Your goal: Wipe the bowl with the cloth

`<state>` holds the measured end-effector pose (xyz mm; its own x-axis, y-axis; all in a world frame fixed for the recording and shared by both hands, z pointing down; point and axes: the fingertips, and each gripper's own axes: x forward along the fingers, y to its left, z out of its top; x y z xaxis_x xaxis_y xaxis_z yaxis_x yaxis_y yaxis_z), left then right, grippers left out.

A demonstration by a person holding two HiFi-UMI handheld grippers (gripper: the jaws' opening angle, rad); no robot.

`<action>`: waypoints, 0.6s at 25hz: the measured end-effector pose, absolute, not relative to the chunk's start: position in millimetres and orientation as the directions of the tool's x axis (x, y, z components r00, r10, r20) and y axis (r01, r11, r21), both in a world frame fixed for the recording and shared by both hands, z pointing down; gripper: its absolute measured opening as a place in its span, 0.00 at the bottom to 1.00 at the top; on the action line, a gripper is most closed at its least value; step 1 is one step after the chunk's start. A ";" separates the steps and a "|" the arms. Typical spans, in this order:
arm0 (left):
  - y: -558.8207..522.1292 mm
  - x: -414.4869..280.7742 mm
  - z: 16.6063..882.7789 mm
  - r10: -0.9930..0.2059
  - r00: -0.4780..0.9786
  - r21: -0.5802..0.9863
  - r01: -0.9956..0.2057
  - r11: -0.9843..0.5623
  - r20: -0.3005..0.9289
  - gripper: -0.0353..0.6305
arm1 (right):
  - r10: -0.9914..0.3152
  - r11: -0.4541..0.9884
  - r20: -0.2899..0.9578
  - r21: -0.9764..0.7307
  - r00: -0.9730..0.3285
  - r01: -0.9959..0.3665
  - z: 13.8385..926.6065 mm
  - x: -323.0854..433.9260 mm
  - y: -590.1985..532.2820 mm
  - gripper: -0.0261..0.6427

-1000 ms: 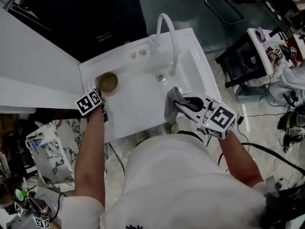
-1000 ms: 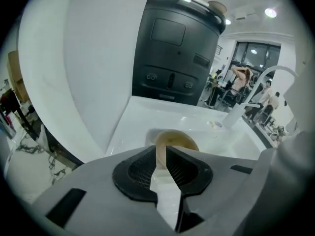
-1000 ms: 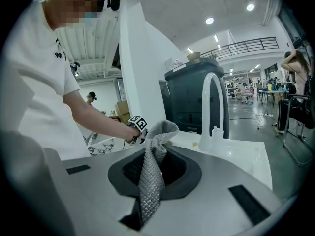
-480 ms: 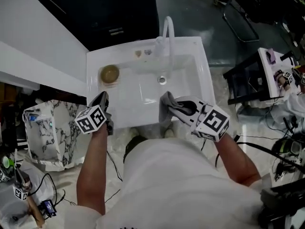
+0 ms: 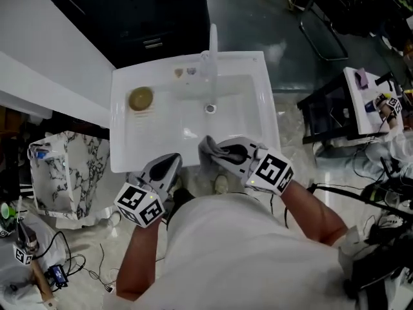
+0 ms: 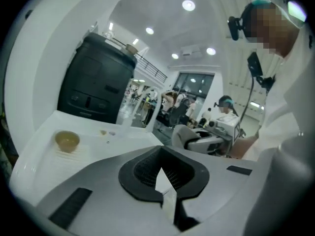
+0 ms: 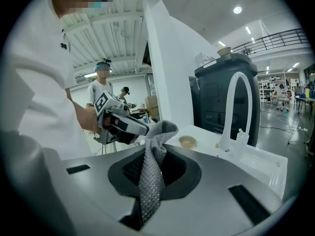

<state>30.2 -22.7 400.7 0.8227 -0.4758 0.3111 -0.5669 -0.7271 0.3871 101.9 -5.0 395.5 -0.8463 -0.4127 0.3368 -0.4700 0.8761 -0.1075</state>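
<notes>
A small tan bowl (image 5: 141,98) stands upright on the ribbed drainboard at the left of the white sink (image 5: 261,102); it also shows in the left gripper view as the bowl (image 6: 66,140) and in the right gripper view as the bowl (image 7: 187,141). My left gripper (image 5: 171,161) hovers at the sink's near edge, well short of the bowl. It is shut with nothing between its jaws (image 6: 165,181). My right gripper (image 5: 221,152) is shut on a grey cloth (image 5: 211,150) over the sink's near rim. The cloth (image 7: 151,166) hangs from between its jaws.
A white curved faucet (image 5: 211,44) rises at the sink's back, with the drain (image 5: 210,108) in the basin. A black cabinet (image 5: 148,18) stands behind. A marbled bag (image 5: 64,173) sits on the floor at left, and a dark cart (image 5: 335,108) stands at right.
My left gripper has drawn back from beside the bowl to the sink's near edge and closed. The right gripper, still holding the cloth, has shifted slightly left along the near rim.
</notes>
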 end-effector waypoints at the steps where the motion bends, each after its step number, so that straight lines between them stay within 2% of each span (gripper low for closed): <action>1: -16.2 38.0 398.3 -0.459 0.831 0.370 -0.553 -0.747 0.316 0.07 | -0.412 0.877 0.341 -0.102 -0.845 -0.469 395.2 102.6 -2.8 0.08; 6: 3.0 57.2 390.6 -0.422 0.856 0.356 -0.511 -0.783 0.300 0.07 | -0.392 0.890 0.359 -0.085 -0.847 -0.448 398.4 103.5 10.3 0.08; 15: 15.4 55.6 393.5 -0.424 0.850 0.347 -0.518 -0.782 0.313 0.07 | -0.390 0.892 0.346 -0.086 -0.853 -0.443 394.7 95.3 23.7 0.08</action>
<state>55.6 15.4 393.5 0.8498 -0.4245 0.3126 -0.5182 -0.7816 0.3473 95.3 23.7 394.7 -0.8534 -0.3902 0.3456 -0.4429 0.8924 -0.0860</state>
